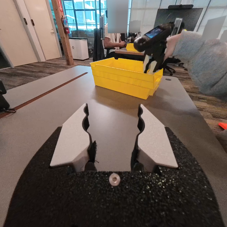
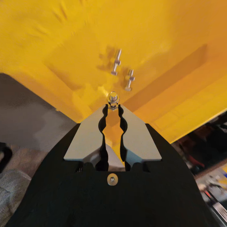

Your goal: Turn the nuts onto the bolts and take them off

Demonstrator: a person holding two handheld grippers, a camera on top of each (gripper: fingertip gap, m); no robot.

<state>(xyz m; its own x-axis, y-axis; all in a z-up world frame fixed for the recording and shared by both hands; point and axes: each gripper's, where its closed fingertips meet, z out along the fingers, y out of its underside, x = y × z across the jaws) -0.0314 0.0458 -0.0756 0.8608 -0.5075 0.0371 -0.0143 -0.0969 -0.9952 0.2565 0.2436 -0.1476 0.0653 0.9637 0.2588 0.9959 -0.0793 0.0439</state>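
Open-plan office: grey bench [image 1: 55, 98], closed white doors [image 1: 36, 30] far left, large grid windows [image 1: 84, 14], wall fire extinguisher [image 1: 65, 24], recycling bin [image 1: 79, 49], a seated person [image 1: 111, 40] at a far desk [image 1: 129, 51].

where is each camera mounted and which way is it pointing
Left wrist view: on the left gripper, low over the grey table, looking along its open jaws toward the yellow bin; a grey sleeve and the right gripper show.
Right wrist view: on the right gripper, looking down into the bin; its jaws pinch a bolt with nut.
Shared: the bin and the right gripper.
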